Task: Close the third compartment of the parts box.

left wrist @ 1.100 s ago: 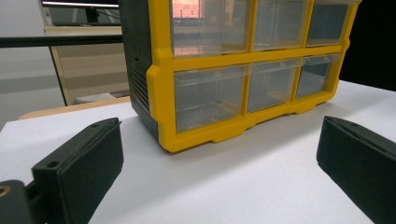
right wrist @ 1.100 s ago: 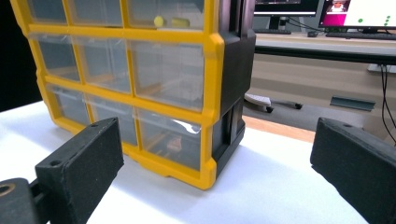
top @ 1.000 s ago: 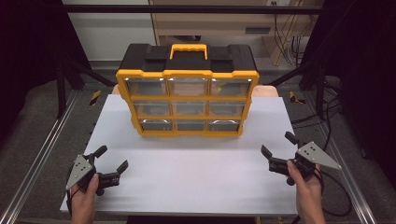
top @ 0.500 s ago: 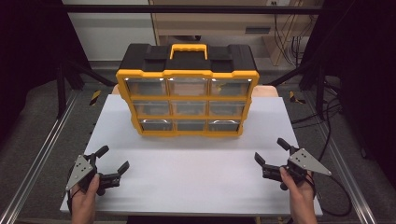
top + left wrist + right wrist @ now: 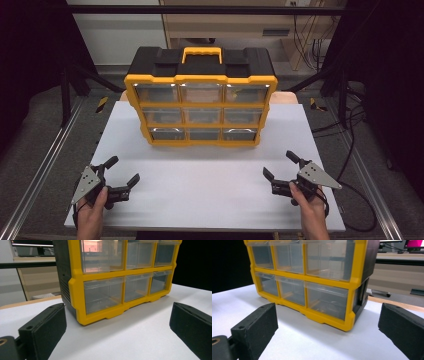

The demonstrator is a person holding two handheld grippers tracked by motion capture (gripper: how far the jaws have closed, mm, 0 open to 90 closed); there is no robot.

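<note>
A yellow and black organizer box (image 5: 200, 95) with clear drawers in three rows stands upright at the back middle of the white table (image 5: 210, 175). It has a yellow handle (image 5: 201, 52) on top. My left gripper (image 5: 122, 171) rests open near the front left of the table, nothing between its jaws. My right gripper (image 5: 281, 165) is open near the front right, also holding nothing. In the left gripper view the box (image 5: 120, 277) shows its left corner, in the right gripper view the box (image 5: 312, 277) its right corner. Both grippers are well short of the box.
Metal rails (image 5: 40, 165) run along both table sides. Black frame posts (image 5: 75, 85) stand behind the table's corners. Cables (image 5: 350, 145) trail off to the right. A wooden cabinet (image 5: 225, 25) stands beyond the table. White surface lies between grippers and box.
My right gripper has moved a little left and toward the front edge. The left gripper has barely shifted. Both stay open.
</note>
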